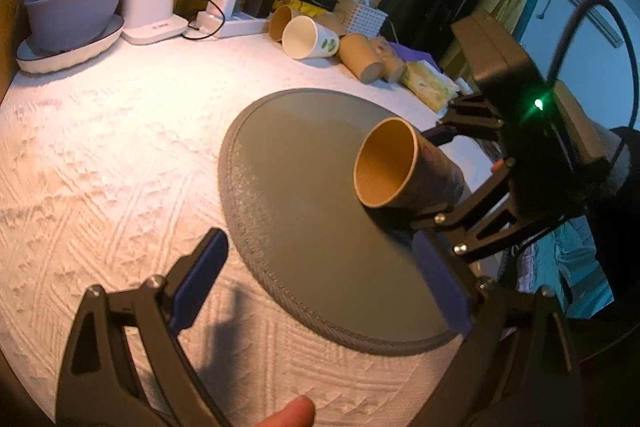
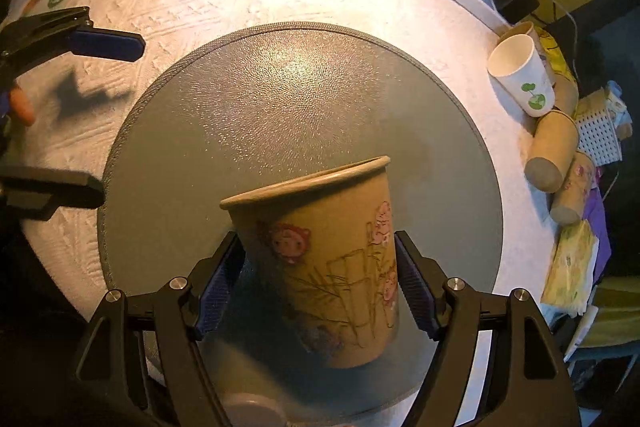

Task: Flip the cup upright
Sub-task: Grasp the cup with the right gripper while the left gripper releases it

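- The table (image 1: 100,147), under a white textured cloth, carries a round grey mat (image 2: 280,99); spare cups and chargers lie along its far edge.
- The brown paper cup (image 2: 320,259) is over the mat's near side, tilted, its mouth pointing away from the right claw.
- The right claw (image 2: 320,287) grips the cup, a blue pad pressed against each side of the wall at about mid-height; whether the cup's base touches the mat I cannot tell.
- The left claw (image 1: 320,275) is open and empty, just beside the mat's edge, apart from the cup.
- To do this step well, I judge: rotate the wrist until the rim is level, lower the base flat onto the mat, and squeeze gently so the thin wall does not buckle.
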The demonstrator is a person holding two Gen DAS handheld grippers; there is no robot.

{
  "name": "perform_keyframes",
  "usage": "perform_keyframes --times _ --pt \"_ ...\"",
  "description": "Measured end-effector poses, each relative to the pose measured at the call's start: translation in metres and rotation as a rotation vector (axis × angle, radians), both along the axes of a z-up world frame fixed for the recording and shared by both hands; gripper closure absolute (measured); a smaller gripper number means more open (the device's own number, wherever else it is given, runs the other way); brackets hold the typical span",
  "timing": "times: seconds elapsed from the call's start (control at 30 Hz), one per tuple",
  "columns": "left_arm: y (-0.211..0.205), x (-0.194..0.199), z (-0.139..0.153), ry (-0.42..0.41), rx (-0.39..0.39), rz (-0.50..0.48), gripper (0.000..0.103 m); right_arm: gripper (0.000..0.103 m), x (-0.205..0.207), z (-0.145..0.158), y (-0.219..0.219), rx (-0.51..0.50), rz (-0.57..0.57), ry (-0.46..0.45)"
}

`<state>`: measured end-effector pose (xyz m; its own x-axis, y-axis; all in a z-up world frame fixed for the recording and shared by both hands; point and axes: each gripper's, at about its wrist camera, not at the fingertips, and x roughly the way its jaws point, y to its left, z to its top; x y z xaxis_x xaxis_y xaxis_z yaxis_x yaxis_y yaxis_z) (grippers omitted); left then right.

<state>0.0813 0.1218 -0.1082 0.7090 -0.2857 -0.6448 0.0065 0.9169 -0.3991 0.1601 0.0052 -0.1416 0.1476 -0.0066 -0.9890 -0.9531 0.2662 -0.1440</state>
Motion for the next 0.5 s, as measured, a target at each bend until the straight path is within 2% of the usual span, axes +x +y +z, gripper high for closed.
perform_keyframes --times 0.07,0.1,0.27,0.37,0.5 --pt "0.0 0.001 0.0 0.004 0.004 0.003 0.009 0.026 0.003 0.0 0.0 0.008 0.003 -0.006" --pt "0.001 0.002 0.0 0.005 0.006 0.004 0.009 0.032 0.004 0.001 0.0 0.014 0.003 -0.008" --pt "0.006 0.006 0.001 0.01 0.011 0.027 0.009 0.033 0.011 0.013 -0.003 0.092 -0.034 -0.01" --pt "0.006 0.009 0.003 0.012 0.022 0.036 0.009 0.033 0.018 0.021 -0.009 0.156 -0.09 -0.022" --pt "0.006 0.014 0.006 0.017 0.04 0.044 0.009 0.033 0.029 0.034 -0.023 0.316 -0.203 -0.021"
